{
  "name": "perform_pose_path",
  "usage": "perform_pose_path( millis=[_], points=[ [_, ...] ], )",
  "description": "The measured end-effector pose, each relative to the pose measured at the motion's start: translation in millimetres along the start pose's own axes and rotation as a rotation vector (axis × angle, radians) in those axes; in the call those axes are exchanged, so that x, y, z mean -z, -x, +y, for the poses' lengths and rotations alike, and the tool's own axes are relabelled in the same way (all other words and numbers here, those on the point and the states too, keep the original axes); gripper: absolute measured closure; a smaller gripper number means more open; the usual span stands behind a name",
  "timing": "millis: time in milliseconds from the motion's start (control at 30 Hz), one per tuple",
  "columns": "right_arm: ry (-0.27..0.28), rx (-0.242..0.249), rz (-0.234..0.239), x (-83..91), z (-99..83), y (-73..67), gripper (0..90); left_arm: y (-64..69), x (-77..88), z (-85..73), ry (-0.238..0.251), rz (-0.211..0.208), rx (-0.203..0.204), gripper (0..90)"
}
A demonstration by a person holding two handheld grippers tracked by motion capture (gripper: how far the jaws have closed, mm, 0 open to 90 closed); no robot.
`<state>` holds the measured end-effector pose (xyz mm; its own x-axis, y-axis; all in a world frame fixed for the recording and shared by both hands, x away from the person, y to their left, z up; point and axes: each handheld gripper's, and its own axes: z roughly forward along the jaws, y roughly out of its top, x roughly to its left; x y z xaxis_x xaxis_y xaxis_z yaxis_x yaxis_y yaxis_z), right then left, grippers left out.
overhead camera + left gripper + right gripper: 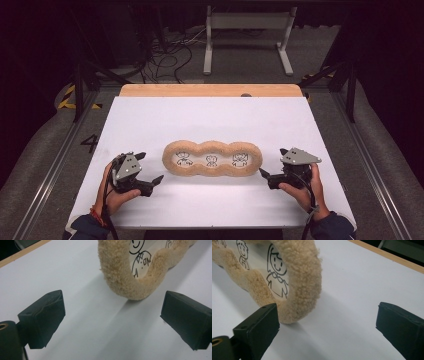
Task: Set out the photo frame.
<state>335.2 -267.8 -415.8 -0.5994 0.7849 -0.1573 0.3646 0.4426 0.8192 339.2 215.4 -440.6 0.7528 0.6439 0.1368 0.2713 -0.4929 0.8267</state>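
Item: fleecy tan frame (212, 158) with 3 openings over cartoon figures, lying flat at centre of white worktop (210, 120). Left gripper (151, 171), jaws apart, near its left end. Right gripper (272, 163), jaws apart, near its right end. Neither touches it.

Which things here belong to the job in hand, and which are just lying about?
In the job:
- fleecy three-window frame with cartoon figures
- left gripper, open beside its left end
- right gripper, open beside its right end

Lying about:
- white table stand on the floor
- loose cables on the floor
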Motion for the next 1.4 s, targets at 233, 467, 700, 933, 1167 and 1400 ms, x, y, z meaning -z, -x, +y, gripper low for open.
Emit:
perform_pose_path(
  millis=[233,467,700,933,1167,1400],
  points=[
    [-0.021,0.006,-0.029,4.0,-8.8,4.8,5.0,-3.3,10.0,-13.9,-0.015,0.018,0.004,5.8],
    [-0.031,0.011,-0.047,7.7,-15.2,6.6,5.0,-5.7,14.1,-22.6,-0.025,0.025,0.01,5.1],
    [-0.035,-0.006,-0.059,12.4,-25.8,10.6,4.7,-8.6,17.6,-29.6,-0.015,0.032,0.031,5.0],
    [-0.017,-0.038,-0.073,19.5,-38.2,16.1,5.0,-12.3,22.4,-37.4,-0.024,0.033,0.034,5.0],
    [0.007,-0.056,-0.095,29.0,-45.8,18.7,5.0,-19.8,31.1,-48.8,-0.011,0.043,0.061,5.0],
    [0.013,-0.087,-0.093,34.5,-60.8,23.7,5.0,-25.8,45.8,-63.0,0.027,0.049,0.117,5.0]
  ],
)
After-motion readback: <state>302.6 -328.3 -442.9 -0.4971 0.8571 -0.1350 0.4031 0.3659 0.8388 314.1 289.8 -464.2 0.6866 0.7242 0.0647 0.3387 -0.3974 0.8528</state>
